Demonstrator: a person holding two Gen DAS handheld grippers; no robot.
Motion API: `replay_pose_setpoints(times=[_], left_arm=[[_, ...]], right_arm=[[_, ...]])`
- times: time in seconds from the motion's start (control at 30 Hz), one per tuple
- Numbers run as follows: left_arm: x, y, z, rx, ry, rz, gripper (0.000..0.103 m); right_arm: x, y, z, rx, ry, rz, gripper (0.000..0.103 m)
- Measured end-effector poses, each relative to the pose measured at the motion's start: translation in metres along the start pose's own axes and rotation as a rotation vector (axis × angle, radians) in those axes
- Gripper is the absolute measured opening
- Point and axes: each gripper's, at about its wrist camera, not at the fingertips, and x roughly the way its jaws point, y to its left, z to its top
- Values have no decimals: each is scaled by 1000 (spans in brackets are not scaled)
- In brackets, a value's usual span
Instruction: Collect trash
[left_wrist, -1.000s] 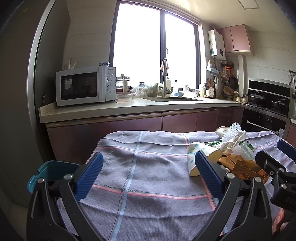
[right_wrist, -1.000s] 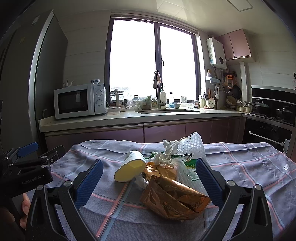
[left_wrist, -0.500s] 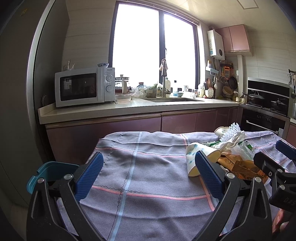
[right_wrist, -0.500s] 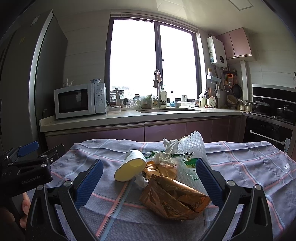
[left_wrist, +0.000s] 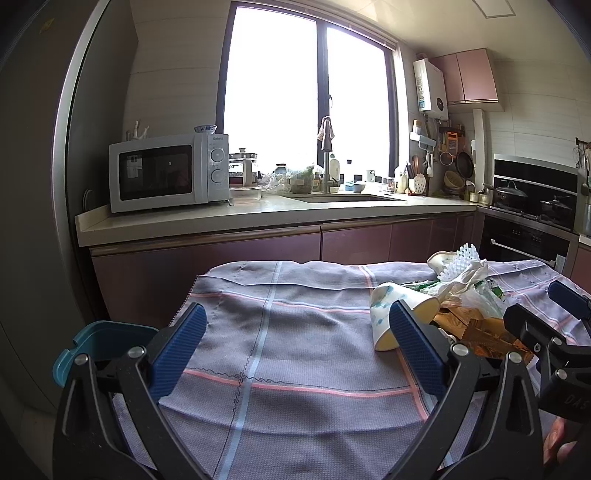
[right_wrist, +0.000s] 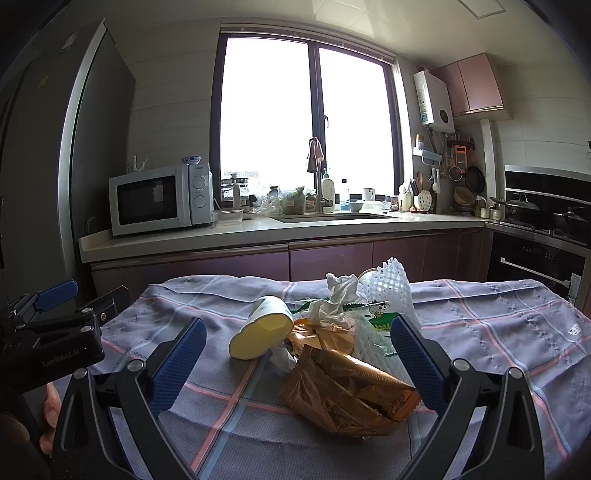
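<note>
Trash is all uncollected as far as you can see: the whole pile sits on the cloth-covered desk (right_wrist: 498, 332), and neither tool holds anything. Your right gripper (right_wrist: 295, 354) has its jaws spread wide and empty, with the gold foil wrapper (right_wrist: 347, 391) lying between them, just ahead of the tips. Beyond it lie the tipped paper cup (right_wrist: 264, 328), the crumpled tissue (right_wrist: 338, 299) and the white foam net (right_wrist: 388, 291), bunched together and touching. Your left gripper (left_wrist: 297, 347) is likewise wide open and empty, over bare cloth; the cup (left_wrist: 391, 314) shows just past its right jaw, and the pile lies further to that side.

A teal bin (left_wrist: 99, 339) peeks out beyond the left jaw, off the desk edge; judging by the task, that is likely where everything goes, so every piece is left to move.

Most of the bin is cut off by the jaw and the cloth, so its inside stays unseen. What lies under the wrapper and tissue is hidden, and the green-printed plastic there is hard to make out.
</note>
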Motion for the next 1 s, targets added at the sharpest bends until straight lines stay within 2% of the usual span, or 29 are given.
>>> replay_pose_setpoints(times=[0.8, 1.0], left_arm=[[10, -7, -6, 20, 31, -29, 97], [26, -10, -3, 34, 86, -75, 97]], right_arm=[[2, -11, -2, 23, 30, 12, 96], [7, -28, -7, 47, 80, 11, 96]])
